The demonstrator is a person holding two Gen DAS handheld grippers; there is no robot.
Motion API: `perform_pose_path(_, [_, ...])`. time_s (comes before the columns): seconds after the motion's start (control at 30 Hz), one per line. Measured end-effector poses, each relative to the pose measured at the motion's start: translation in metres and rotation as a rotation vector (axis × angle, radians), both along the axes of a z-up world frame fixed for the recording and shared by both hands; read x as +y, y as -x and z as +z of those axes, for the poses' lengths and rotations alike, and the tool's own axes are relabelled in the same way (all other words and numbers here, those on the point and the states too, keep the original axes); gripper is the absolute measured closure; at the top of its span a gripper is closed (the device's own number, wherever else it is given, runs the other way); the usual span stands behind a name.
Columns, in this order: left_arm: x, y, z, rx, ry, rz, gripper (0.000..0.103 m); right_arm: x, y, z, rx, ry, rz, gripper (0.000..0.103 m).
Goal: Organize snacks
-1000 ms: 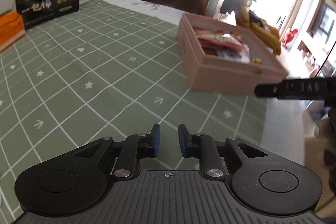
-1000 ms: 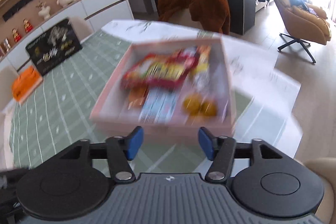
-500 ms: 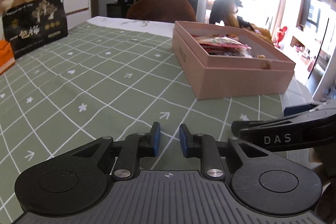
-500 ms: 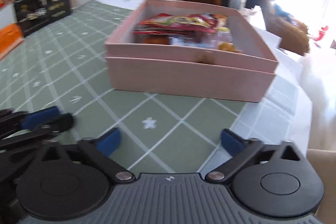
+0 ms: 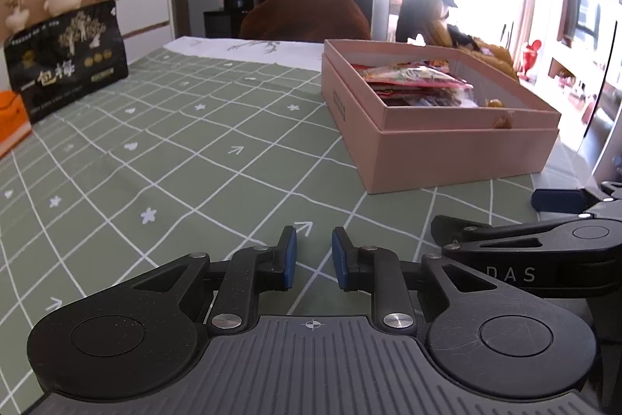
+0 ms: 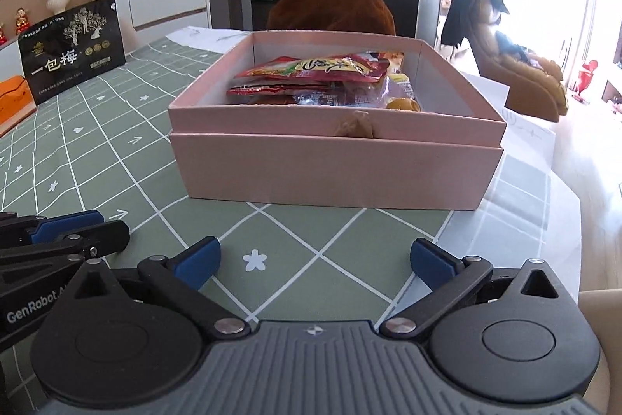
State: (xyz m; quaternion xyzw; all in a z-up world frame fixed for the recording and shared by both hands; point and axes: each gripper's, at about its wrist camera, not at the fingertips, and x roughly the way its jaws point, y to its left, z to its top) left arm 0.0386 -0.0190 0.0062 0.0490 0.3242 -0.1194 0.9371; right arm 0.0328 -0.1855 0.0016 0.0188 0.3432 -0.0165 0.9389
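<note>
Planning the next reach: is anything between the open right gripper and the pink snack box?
Nothing visible. Only bare green tablecloth lies between the right gripper and the pink box; the left gripper sits off to the side.

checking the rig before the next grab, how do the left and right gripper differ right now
The left gripper has its fingers nearly together with only a narrow gap; the right gripper has its fingers spread wide, having just been opening. The right gripper faces the pink box of snacks head on; the left gripper sits to its left, with the box off to its right. Shared: both are empty, have blue pads, and sit low over the green tablecloth.
</note>
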Motion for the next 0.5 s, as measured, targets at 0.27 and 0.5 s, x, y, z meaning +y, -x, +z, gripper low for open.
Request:
perform_pose_path(0.27, [0.0052,-0.0007,-0.0004,0.006,0.026,0.004,0.078,-0.0003,-0.0002,0.0,0.0,-0.001,0.0,0.0])
perform_pose_path(0.5, [0.0065,0.0001,-0.0004,0.004,0.03,0.001,0.078,0.0,0.0008,0.001,-0.001,0.0,0.007,0.0])
